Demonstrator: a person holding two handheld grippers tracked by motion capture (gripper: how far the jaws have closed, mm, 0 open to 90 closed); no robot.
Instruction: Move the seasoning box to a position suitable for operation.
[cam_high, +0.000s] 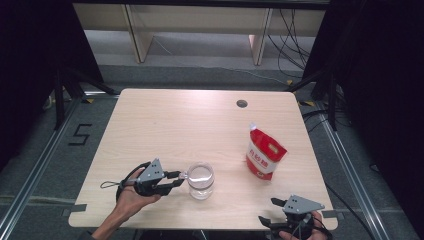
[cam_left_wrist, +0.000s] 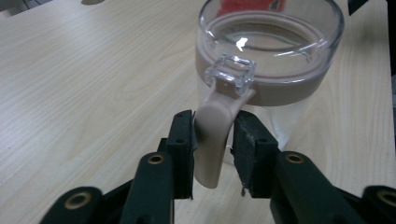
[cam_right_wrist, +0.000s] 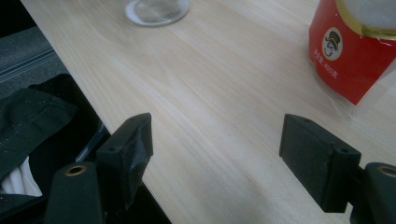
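A clear jug (cam_high: 201, 180) with a beige band and a beige handle (cam_left_wrist: 210, 140) stands upright near the table's front, left of centre. My left gripper (cam_high: 181, 179) reaches in from the jug's left. Its two black pads (cam_left_wrist: 184, 140) sit against either side of the handle, shut on it, just below the clear lid tab (cam_left_wrist: 231, 74). My right gripper (cam_high: 270, 211) hovers at the table's front right edge with its jaws wide apart (cam_right_wrist: 215, 140) and nothing between them. A red and white bag (cam_high: 265, 155) stands upright to the jug's right; it also shows in the right gripper view (cam_right_wrist: 350, 56).
The wooden table (cam_high: 190, 125) has a round cable hole (cam_high: 242, 103) near its far edge. Dark fabric (cam_right_wrist: 28, 121) lies below the table's front edge beside my right gripper. The jug's base (cam_right_wrist: 156, 9) shows far off in the right gripper view.
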